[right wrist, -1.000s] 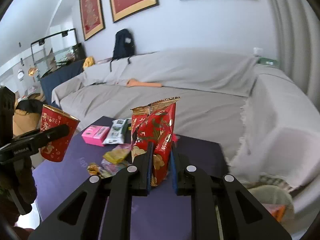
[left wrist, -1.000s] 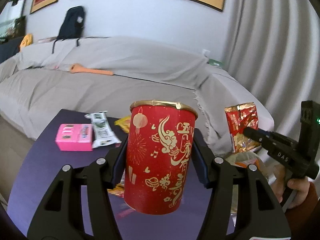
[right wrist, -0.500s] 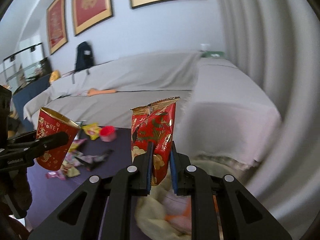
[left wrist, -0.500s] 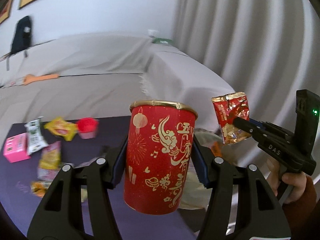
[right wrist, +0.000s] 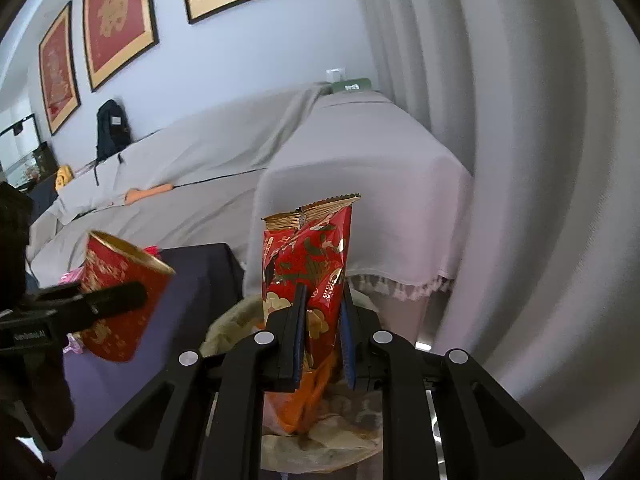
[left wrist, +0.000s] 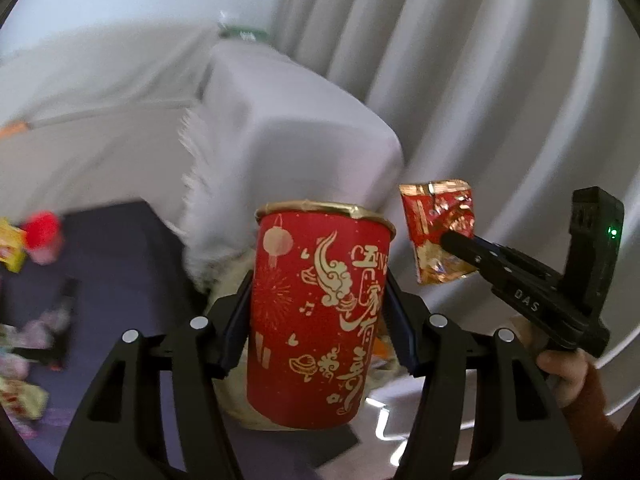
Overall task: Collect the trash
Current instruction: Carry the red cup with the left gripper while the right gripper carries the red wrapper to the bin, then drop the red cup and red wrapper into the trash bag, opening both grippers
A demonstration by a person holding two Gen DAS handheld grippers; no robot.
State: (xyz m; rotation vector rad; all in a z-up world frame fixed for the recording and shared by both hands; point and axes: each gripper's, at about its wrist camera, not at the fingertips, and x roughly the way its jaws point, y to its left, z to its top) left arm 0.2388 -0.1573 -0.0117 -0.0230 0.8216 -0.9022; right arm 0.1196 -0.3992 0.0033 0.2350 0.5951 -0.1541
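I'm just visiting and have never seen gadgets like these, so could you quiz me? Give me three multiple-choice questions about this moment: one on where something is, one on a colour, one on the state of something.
1. Where is the trash bag?
A. On the sofa
B. Below the two claws, beside the dark table
C. Hanging on the wall

2. What colours is the cup?
A. Red with gold
B. Blue with white
C. Plain green

3. What is the right claw doing?
A. Standing open and empty
B. Shut on a snack packet
C. Shut on a spoon

Answers: 1 B, the trash bag lies under the claws next to the table. 2 A, the cup in the left claw is red with gold patterns. 3 B, the right claw pinches the snack packet near its lower end.
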